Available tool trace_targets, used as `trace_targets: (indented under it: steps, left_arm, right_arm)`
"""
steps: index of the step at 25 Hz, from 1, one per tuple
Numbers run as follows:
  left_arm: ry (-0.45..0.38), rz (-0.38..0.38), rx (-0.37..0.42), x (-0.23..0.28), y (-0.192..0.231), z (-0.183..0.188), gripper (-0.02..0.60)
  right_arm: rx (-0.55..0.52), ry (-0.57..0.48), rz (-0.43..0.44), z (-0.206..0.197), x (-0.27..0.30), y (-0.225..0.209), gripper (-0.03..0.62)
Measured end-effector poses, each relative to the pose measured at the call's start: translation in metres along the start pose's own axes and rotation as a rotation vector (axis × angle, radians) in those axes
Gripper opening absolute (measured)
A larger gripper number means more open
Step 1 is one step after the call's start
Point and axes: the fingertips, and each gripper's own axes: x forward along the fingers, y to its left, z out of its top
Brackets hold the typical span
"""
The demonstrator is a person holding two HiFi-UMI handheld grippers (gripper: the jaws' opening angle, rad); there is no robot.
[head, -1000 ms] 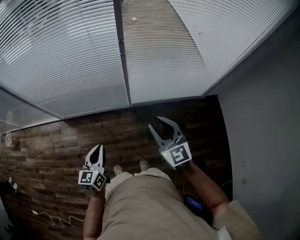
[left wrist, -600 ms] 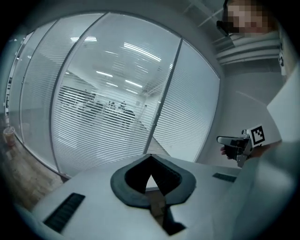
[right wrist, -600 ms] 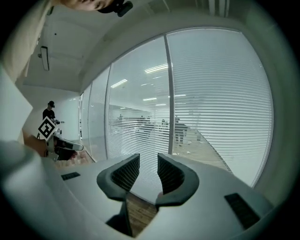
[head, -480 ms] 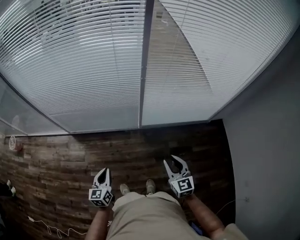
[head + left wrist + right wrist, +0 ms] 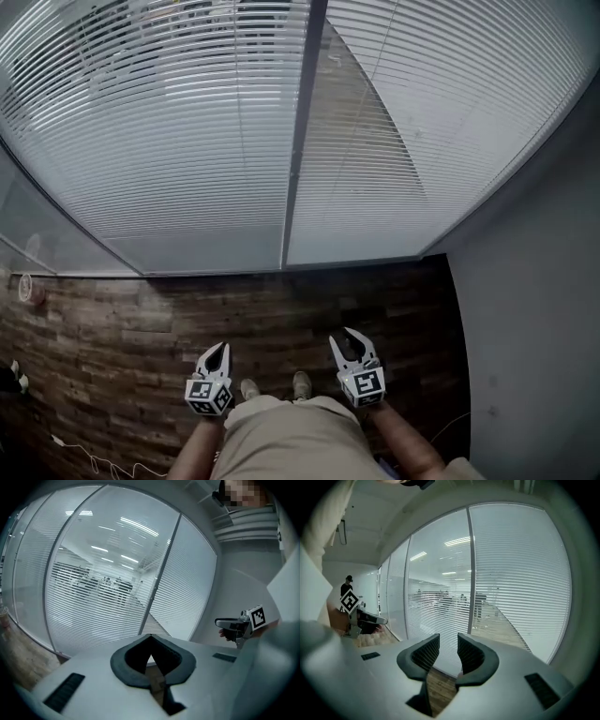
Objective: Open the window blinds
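Observation:
White horizontal blinds (image 5: 169, 131) hang over a glass wall in two panels split by a grey mullion (image 5: 298, 150); the slats are tilted enough to show an office behind them. Both grippers are held low over the wooden floor, well short of the blinds. My left gripper (image 5: 221, 347) is shut with its tips meeting and nothing between them, as the left gripper view confirms (image 5: 150, 638). My right gripper (image 5: 345, 338) stands open and empty, with a clear gap between its ribbed pads (image 5: 426, 652) in the right gripper view. Neither touches the blinds (image 5: 515, 583).
A grey wall (image 5: 534, 309) closes the corner on the right. Dark wood-plank floor (image 5: 141, 328) runs below the glass. A thin cable (image 5: 84, 455) lies on the floor at lower left. The person's shoes (image 5: 301, 382) show between the grippers.
The head view has tilted up, so the blinds fill more of the frame. The right gripper has come down level with the left; both sit lower and smaller in view.

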Motion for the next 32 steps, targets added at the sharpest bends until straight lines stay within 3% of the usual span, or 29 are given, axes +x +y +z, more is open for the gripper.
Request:
trace_targets:
  steps: [10, 13, 17, 32]
  left_arm:
    - [0.002, -0.006, -0.003, 0.012, -0.001, 0.007, 0.008]
    - [0.006, -0.003, -0.004, 0.014, 0.000, 0.009, 0.006]
    - [0.016, -0.004, -0.008, 0.016, -0.001, 0.008, 0.007]
    - [0.030, -0.020, -0.019, 0.016, -0.026, 0.004, 0.008]
  right_arm:
    - [0.030, -0.059, -0.010, 0.014, 0.005, -0.013, 0.126]
    - [-0.018, -0.038, -0.026, 0.013, 0.008, -0.019, 0.126]
    - [-0.098, 0.023, -0.042, 0.009, 0.010, -0.021, 0.069]
    - [-0.073, -0.058, 0.015, 0.035, 0.005, -0.022, 0.049]
